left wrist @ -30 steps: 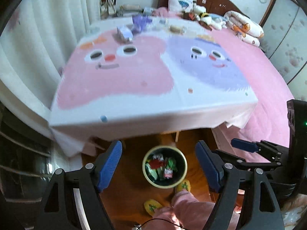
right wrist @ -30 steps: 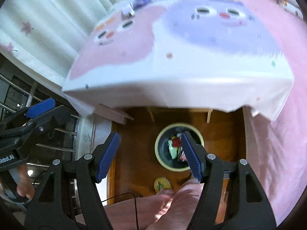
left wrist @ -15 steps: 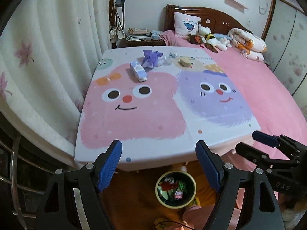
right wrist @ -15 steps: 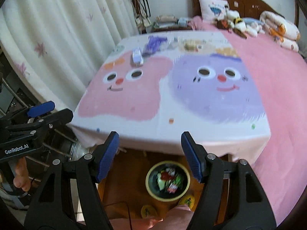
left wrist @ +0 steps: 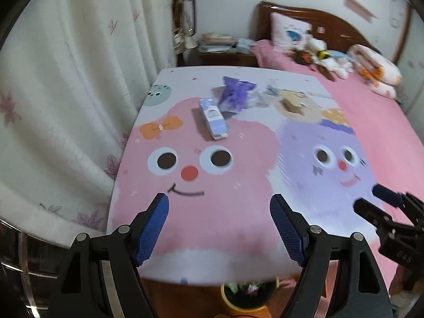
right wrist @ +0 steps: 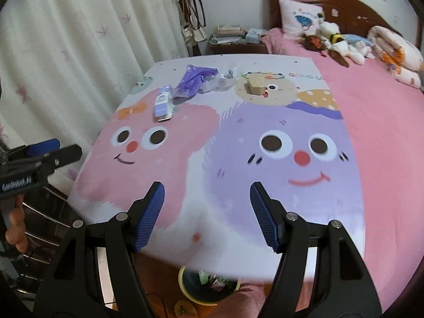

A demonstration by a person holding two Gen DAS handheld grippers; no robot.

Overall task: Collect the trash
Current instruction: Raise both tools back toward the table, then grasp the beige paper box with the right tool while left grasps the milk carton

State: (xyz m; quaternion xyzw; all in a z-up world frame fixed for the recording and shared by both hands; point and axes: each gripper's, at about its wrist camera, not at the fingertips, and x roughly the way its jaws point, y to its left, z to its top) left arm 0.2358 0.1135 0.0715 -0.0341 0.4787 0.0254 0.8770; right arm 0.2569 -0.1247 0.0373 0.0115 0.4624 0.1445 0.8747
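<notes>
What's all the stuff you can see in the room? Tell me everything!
Cartoon cloth: one, pink and purple faces, covering the table.
Carton: one, pale blue, lying on the far left of the cloth.
Plastic bag: one, purple, crumpled behind the carton.
Clear wrapper: one, beside the bag.
Small box: one, tan, far middle.
Bin: one, yellow rim, on the floor under the near edge, wrappers inside.
Bed: one, pink, at right.
Left gripper: open, empty.
Right gripper: open, empty.

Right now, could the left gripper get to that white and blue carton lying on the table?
Probably yes. The left gripper is open and empty, the carton lies ahead of it, and only bare tablecloth lies between; it would need to reach well forward.
</notes>
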